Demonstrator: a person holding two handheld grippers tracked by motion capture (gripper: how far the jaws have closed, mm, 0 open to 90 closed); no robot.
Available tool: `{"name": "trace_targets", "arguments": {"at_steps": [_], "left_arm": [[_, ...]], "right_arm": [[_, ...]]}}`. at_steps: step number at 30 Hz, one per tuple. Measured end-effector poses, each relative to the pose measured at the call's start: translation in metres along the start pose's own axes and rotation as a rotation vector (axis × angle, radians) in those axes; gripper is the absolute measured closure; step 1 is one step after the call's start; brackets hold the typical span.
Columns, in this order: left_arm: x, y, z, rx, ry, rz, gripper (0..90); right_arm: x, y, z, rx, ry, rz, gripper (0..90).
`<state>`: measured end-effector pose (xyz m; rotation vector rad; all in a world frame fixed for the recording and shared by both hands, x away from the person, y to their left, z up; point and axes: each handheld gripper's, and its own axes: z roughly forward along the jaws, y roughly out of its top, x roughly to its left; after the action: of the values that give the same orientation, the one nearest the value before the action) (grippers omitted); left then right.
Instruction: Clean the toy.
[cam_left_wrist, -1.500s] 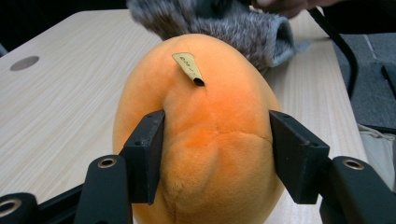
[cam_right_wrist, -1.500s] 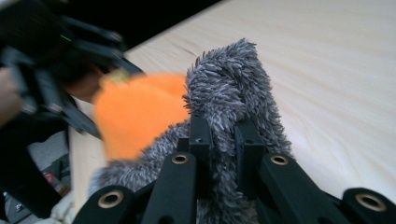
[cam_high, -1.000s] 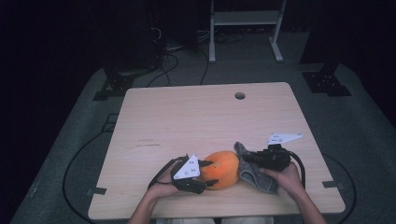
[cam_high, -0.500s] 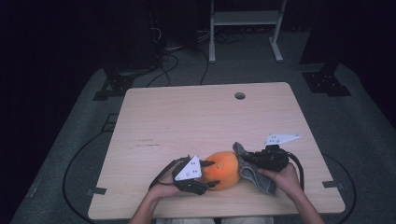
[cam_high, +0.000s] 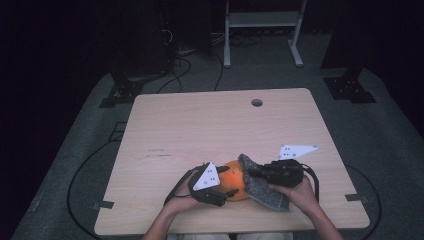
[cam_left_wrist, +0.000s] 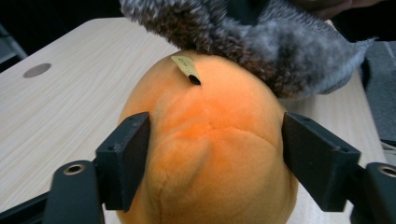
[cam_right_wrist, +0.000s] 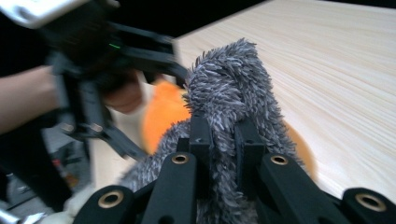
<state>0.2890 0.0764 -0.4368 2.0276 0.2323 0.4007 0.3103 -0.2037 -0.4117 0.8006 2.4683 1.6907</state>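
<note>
Orange plush toy (cam_left_wrist: 210, 154) cut off by the bottom edge in the left gripper view, its far end buried under the grey fuzzy cloth (cam_left_wrist: 261, 42). Left claw (cam_right_wrist: 140, 100) blurred in the right gripper view. Writing on the toy's small tag (cam_left_wrist: 185, 65) too tiny to read.

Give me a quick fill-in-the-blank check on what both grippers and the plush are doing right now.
1. The right gripper is shut on the fuzzy ____ cloth.
2. The orange plush ball sits between the jaws of the ____ gripper, which have just been opening.
3. The cloth is draped against the plush ball's ____ side, seen in the high view.
4. A small yellow ____ sticks out of the plush ball's top seam.

Missing words: grey; left; right; tag
</note>
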Motion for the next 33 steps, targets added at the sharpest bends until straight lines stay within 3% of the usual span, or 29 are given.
{"name": "trace_targets", "arguments": {"at_steps": [6, 10, 16, 20, 22, 26, 31, 33], "left_arm": [[-0.001, 0.002, 0.001, -0.007, 0.013, 0.002, 35.4], [0.0, 0.006, 0.003, -0.016, 0.032, -0.024, 37.0], [-0.003, 0.01, 0.007, -0.019, 0.043, -0.019, 38.6], [-0.003, 0.009, 0.008, -0.023, 0.041, -0.011, 38.9], [-0.004, 0.01, 0.009, -0.02, 0.039, 0.0, 39.1], [-0.005, 0.009, 0.008, -0.015, 0.032, 0.02, 39.1], [-0.003, 0.007, 0.007, -0.029, 0.018, 0.009, 38.5], [-0.002, 0.006, 0.006, -0.03, 0.015, -0.003, 35.2]], "right_arm": [[-0.02, -0.014, -0.01, 0.02, -0.068, 0.081, 80.1], [-0.011, -0.006, -0.015, -0.031, -0.047, 0.044, 80.1], [0.013, 0.008, -0.003, -0.043, -0.019, -0.049, 80.0], [0.016, 0.011, -0.001, -0.048, -0.014, -0.063, 80.1], [0.015, 0.011, 0.0, -0.032, -0.034, -0.067, 80.1], [0.003, 0.004, 0.0, -0.018, -0.052, -0.023, 80.1], [-0.012, -0.006, -0.003, -0.019, -0.058, 0.046, 80.1], [-0.015, -0.008, -0.003, -0.014, -0.067, 0.053, 80.1]]}}
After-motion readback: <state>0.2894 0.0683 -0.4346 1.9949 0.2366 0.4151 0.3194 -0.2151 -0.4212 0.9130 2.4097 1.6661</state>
